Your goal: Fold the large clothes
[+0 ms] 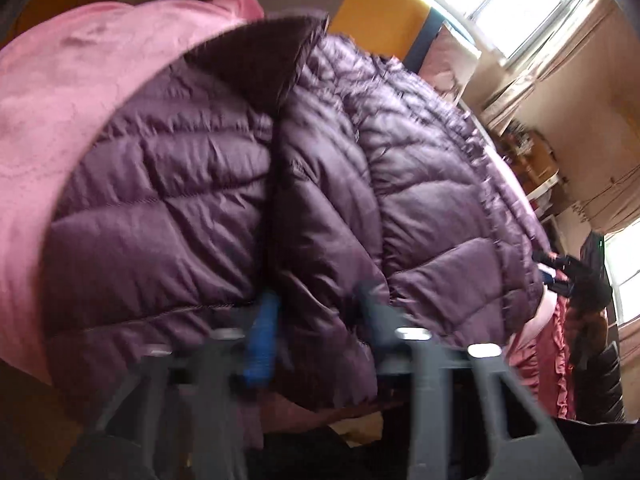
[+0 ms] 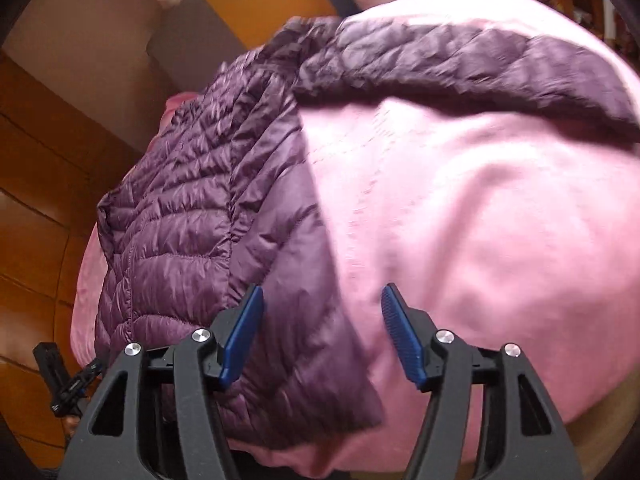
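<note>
- right tool (image 2: pixel 322 336): blue pads well apart, hovering over the near hem of the purple quilted jacket (image 2: pixel 192 216), gripping nothing.
- left tool (image 1: pixel 316 320): blurred, pads set only narrowly apart, a fold of the jacket's near edge between them; cannot tell whether pressed on it.
- jacket spread flat on the pink blanket (image 2: pixel 460 208) of the bed, one sleeve (image 2: pixel 460 60) stretched along the far edge, collar toward the yellow headboard (image 1: pixel 380 12).
- wooden floor (image 2: pixel 36 184) beside the bed's left edge.
</note>
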